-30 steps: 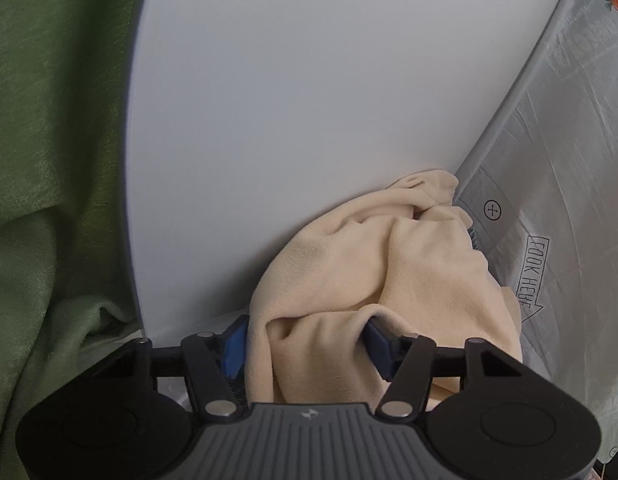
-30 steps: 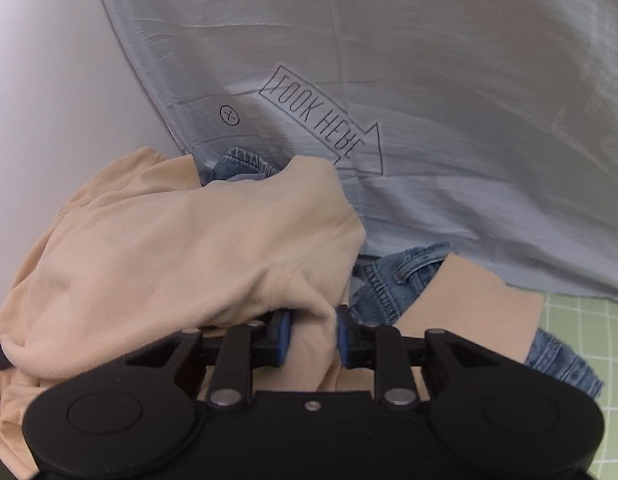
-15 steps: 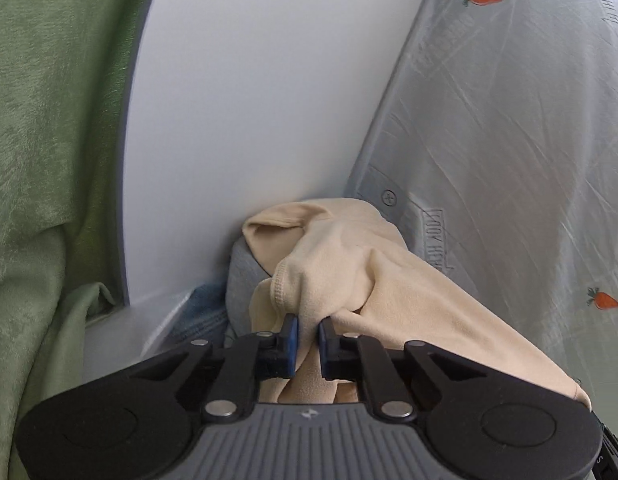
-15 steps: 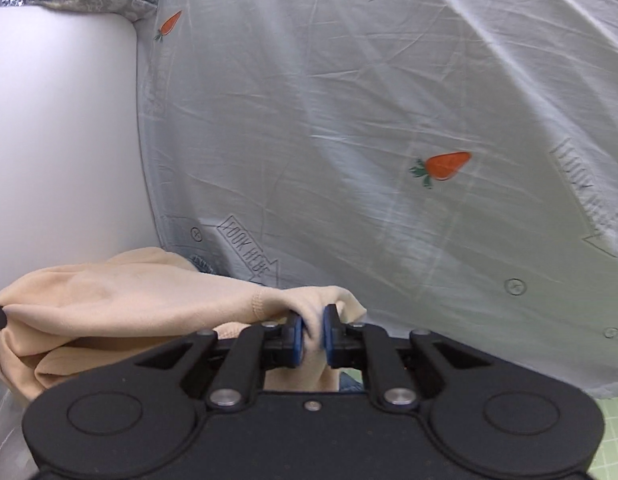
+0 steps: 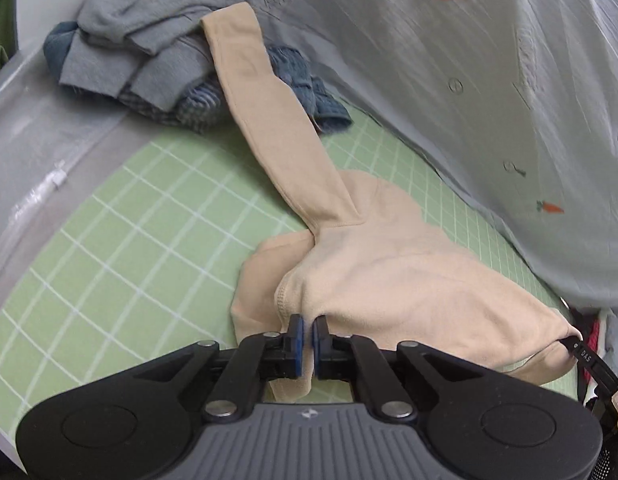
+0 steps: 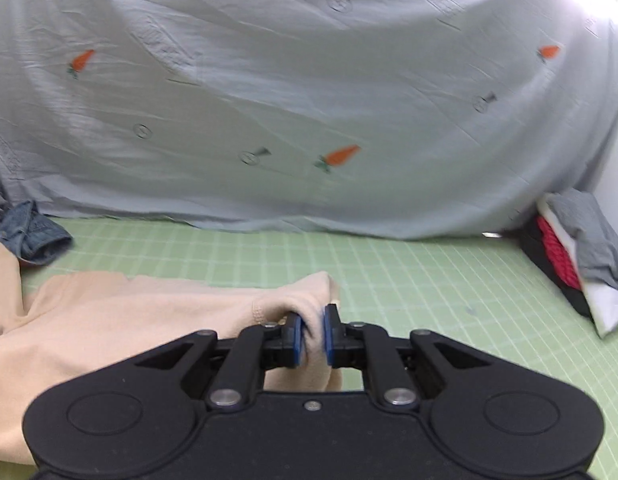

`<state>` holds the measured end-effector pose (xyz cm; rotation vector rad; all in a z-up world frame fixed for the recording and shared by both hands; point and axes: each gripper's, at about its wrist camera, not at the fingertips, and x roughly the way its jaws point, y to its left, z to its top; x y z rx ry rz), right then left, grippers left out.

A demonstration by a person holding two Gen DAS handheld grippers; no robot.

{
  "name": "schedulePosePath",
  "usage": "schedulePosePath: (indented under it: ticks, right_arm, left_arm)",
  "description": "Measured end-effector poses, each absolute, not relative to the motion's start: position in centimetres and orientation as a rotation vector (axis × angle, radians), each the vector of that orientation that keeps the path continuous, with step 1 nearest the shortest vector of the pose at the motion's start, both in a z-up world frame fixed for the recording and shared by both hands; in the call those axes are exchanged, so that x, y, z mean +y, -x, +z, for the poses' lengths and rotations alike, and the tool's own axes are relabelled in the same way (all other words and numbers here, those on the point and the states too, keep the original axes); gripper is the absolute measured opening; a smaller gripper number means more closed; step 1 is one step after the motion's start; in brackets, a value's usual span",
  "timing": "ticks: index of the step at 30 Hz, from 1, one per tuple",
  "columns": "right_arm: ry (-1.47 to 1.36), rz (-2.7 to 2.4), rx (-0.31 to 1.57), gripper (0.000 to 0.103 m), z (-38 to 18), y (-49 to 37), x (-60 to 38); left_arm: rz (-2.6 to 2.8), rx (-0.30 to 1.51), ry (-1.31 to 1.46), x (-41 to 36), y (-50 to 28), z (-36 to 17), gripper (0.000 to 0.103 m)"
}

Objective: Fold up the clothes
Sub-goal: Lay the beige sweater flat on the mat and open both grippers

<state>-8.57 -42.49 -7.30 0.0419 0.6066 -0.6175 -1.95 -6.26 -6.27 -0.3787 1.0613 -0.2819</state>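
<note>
A beige long-sleeved garment [image 5: 389,272] lies stretched over the green grid mat [image 5: 129,240]. One sleeve [image 5: 269,112] trails back to the clothes pile. My left gripper [image 5: 308,326] is shut on the garment's hem at one end. My right gripper [image 6: 312,320] is shut on a bunched edge of the same garment [image 6: 129,320], low over the mat [image 6: 429,280]. The right gripper's tip shows at the right edge of the left wrist view [image 5: 581,354].
A pile of grey and denim clothes [image 5: 149,52] sits at the mat's far left corner, beside a clear bin wall [image 5: 37,152]. A grey carrot-print sheet [image 6: 309,100] hangs behind the mat. Folded red, black, white and grey clothes [image 6: 577,256] lie at the right.
Both grippers have pulled the beige garment out of the pile by the white wall and carried it over the green mat, where it now hangs spread between them.
</note>
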Motion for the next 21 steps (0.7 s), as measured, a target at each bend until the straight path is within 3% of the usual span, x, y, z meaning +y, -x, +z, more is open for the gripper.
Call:
schedulePosePath:
  ticks: [8, 10, 18, 21]
  right_arm:
    - [-0.088, -0.745, 0.641, 0.013, -6.6, 16.7, -54.9]
    - [-0.094, -0.769, 0.651, 0.016, -6.3, 18.0, -57.5]
    - [-0.248, -0.738, 0.759, 0.060, -8.8, 23.0, -61.1]
    - [-0.362, -0.726, 0.768, 0.068, -9.8, 24.5, -60.1]
  left_arm:
    - [-0.272, 1.093, 0.318, -15.6, 5.6, -6.1, 0.011]
    - [-0.265, 1.099, 0.301, -17.9, 6.3, -6.1, 0.017]
    - [-0.248, 1.157, 0.208, -23.4, 8.5, -6.7, 0.044]
    - [-0.250, 1.181, 0.165, -24.5, 9.0, -7.2, 0.052]
